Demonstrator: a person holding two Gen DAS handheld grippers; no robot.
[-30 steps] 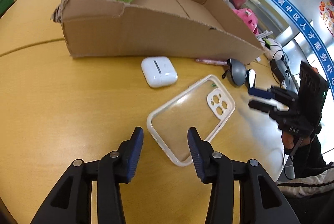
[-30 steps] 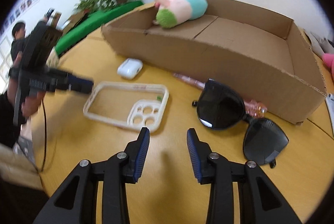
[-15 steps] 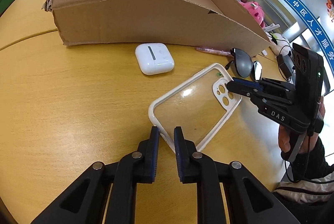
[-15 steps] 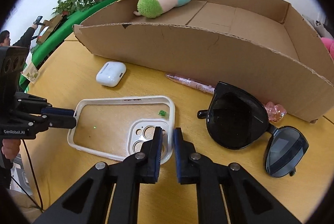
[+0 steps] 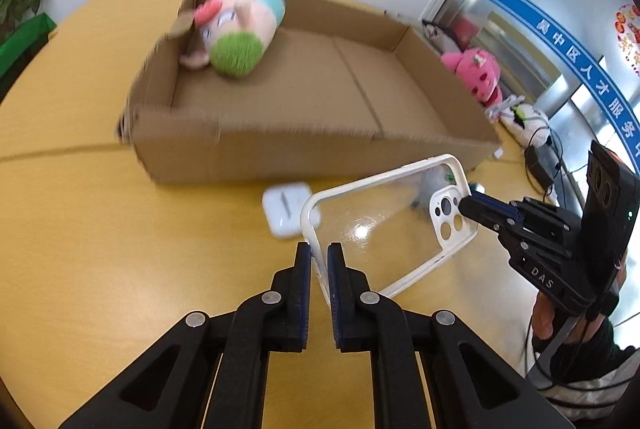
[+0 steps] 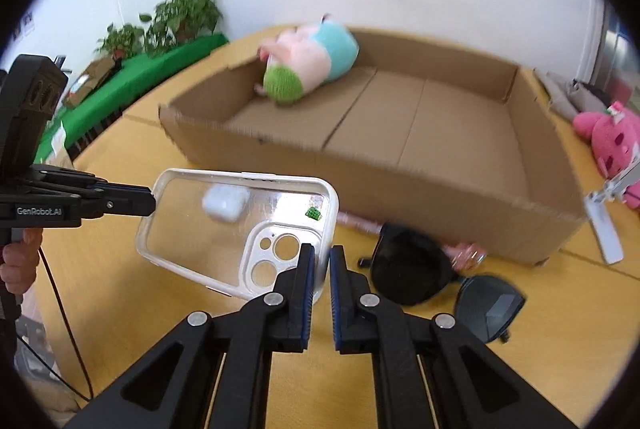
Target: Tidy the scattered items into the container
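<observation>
Clear white-rimmed phone case [image 5: 384,225] clenched at opposite ends by left gripper [image 5: 319,271] and right gripper [image 6: 319,271], long axis spanning them; brown cardboard box [image 5: 320,145] just beyond.

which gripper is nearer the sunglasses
Right. The right gripper clamps the phone case at its camera end, just beside the sunglasses. The left gripper clamps the case's opposite end, farther from them.

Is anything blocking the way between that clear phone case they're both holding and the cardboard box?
Only the box's own near wall, which the phone case must clear. The earbud case lies low on the table.
</observation>
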